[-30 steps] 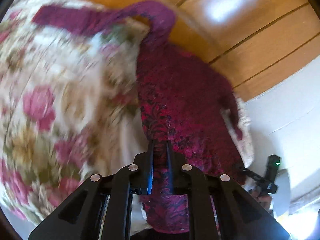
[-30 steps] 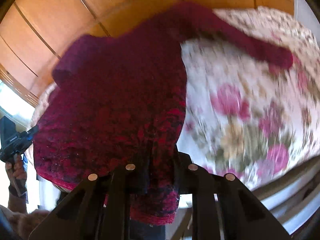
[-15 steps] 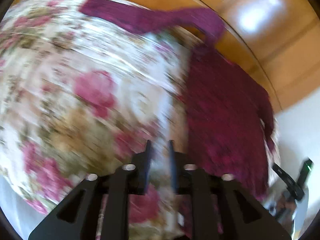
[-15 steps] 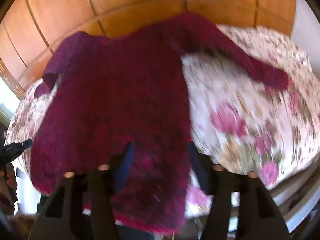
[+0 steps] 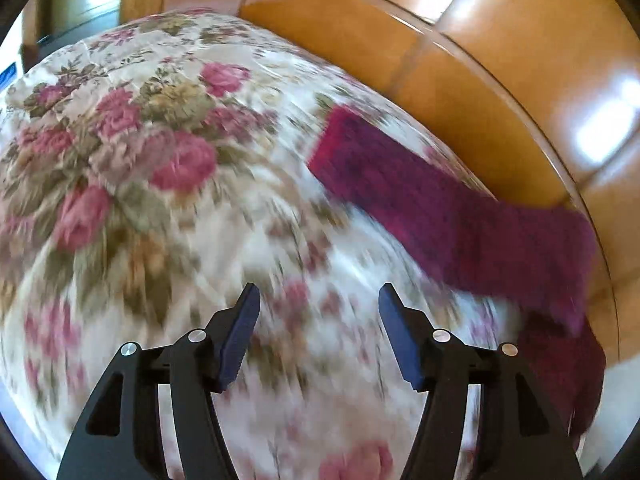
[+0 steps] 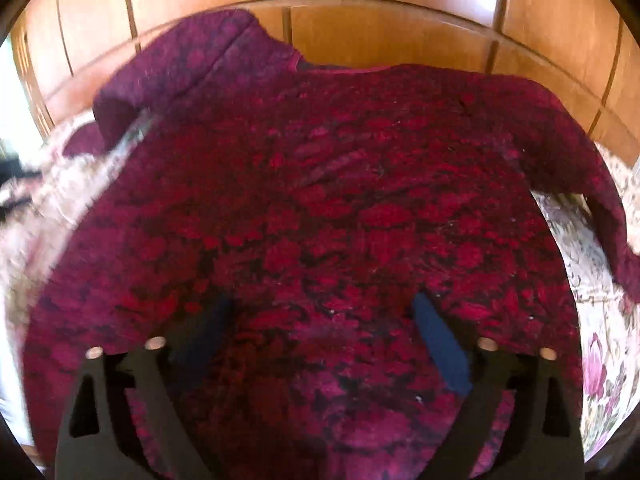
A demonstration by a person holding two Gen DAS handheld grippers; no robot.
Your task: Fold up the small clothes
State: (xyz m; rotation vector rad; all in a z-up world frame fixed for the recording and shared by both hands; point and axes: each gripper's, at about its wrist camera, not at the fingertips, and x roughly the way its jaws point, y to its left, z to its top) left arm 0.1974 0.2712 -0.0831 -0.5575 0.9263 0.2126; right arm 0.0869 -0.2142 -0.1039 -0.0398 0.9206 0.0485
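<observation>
Now the dark red knitted sweater [image 6: 340, 208] lies spread flat on the floral bedspread [image 5: 168, 152], its neck toward the wooden panelling [image 6: 380, 28]. Over the sweater's body the right gripper [image 6: 324, 316] stands spread wide, its jaws having just been opening, nothing pinched. Likewise the left gripper [image 5: 318, 304] has just been opening, empty over the bedspread, with one sleeve [image 5: 448, 208] stretched out nearby.

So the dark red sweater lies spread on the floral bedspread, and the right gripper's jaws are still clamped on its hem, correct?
Not quite. The right gripper is open: its jaws have just been opening and stand wide apart over the sweater, as the right wrist view shows. The sweater does lie spread on the floral bedspread.
</observation>
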